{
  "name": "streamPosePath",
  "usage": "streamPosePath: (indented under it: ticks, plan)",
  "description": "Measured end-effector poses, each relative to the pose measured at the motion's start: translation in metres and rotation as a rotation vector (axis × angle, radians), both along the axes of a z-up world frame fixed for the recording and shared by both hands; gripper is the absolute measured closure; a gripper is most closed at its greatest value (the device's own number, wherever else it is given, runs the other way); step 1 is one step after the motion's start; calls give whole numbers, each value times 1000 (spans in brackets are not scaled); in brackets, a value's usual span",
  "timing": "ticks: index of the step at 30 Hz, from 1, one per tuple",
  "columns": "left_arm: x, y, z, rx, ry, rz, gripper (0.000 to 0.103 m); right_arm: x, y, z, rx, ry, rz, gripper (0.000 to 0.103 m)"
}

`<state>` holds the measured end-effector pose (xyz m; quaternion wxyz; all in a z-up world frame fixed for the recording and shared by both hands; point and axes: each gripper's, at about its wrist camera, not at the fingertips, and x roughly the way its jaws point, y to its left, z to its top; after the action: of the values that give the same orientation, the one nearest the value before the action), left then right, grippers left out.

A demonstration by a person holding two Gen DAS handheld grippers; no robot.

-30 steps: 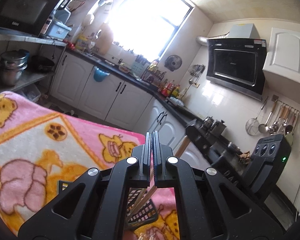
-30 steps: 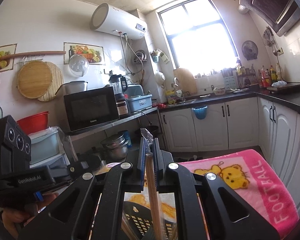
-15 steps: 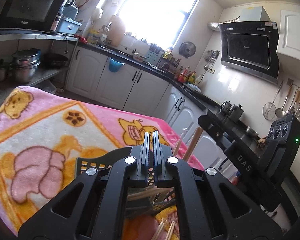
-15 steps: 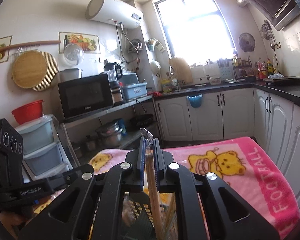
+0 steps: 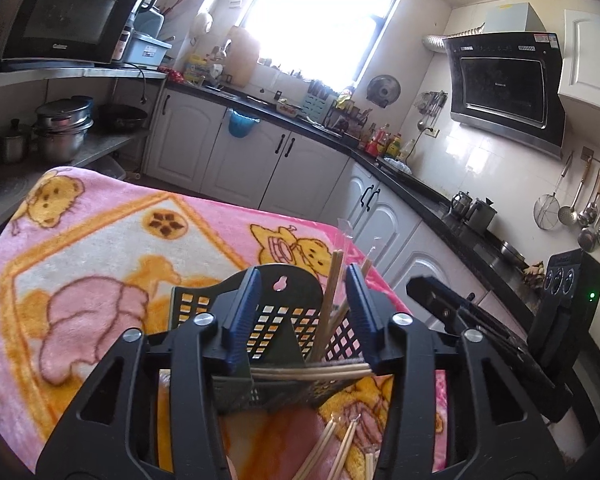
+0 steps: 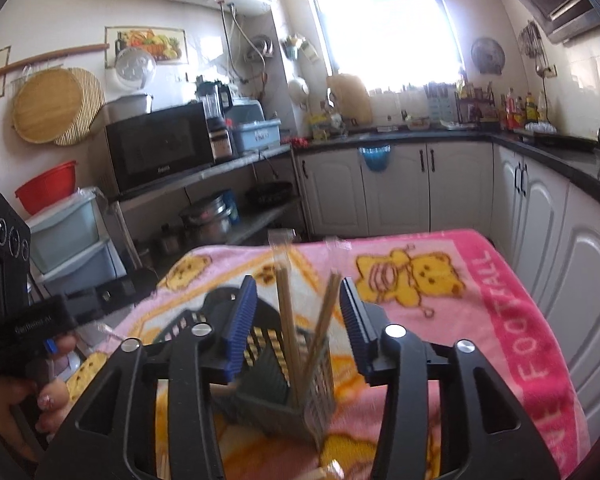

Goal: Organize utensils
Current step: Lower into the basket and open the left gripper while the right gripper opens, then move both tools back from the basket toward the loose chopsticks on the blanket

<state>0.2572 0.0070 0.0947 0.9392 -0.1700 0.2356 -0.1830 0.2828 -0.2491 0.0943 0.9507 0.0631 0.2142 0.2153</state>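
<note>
A black microwave (image 5: 64,26) sits on a metal shelf above stacked steel pots (image 5: 62,128). White cabinets (image 6: 400,188) line the wall below a bright window (image 6: 384,16).

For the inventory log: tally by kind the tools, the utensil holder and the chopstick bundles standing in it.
Black two-finger tools with blue pads: 2 (left tool, right tool)
Black slotted plastic holder: 1
Upright wooden chopstick bundles in clear sleeves: 2
Total: 5

A fleecy pink cartoon-bear blanket (image 5: 100,248) of soft, matt cloth carries a black perforated plastic utensil holder (image 5: 284,320), dull in finish. Pale wooden chopsticks (image 6: 286,320) in clear, glossy plastic sleeves stand inside it. Ribbed blue rubbery pads (image 6: 242,320) line the matt black plastic fingers.
</note>
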Motion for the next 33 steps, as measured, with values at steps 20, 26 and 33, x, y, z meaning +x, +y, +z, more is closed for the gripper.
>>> streamPosePath:
  ticks: [20,26,33]
  plan:
    - [-52,-9,7,39,-24,-36,11,-56,-20,-14,-56,48,6,29]
    - [-66,-9,2,55,-15,-29,11,-68,-19,-20,-75,53,20,27]
    - [-77,-4,-11,63,15,-13,11,-79,-16,-27,-95,56,29,26]
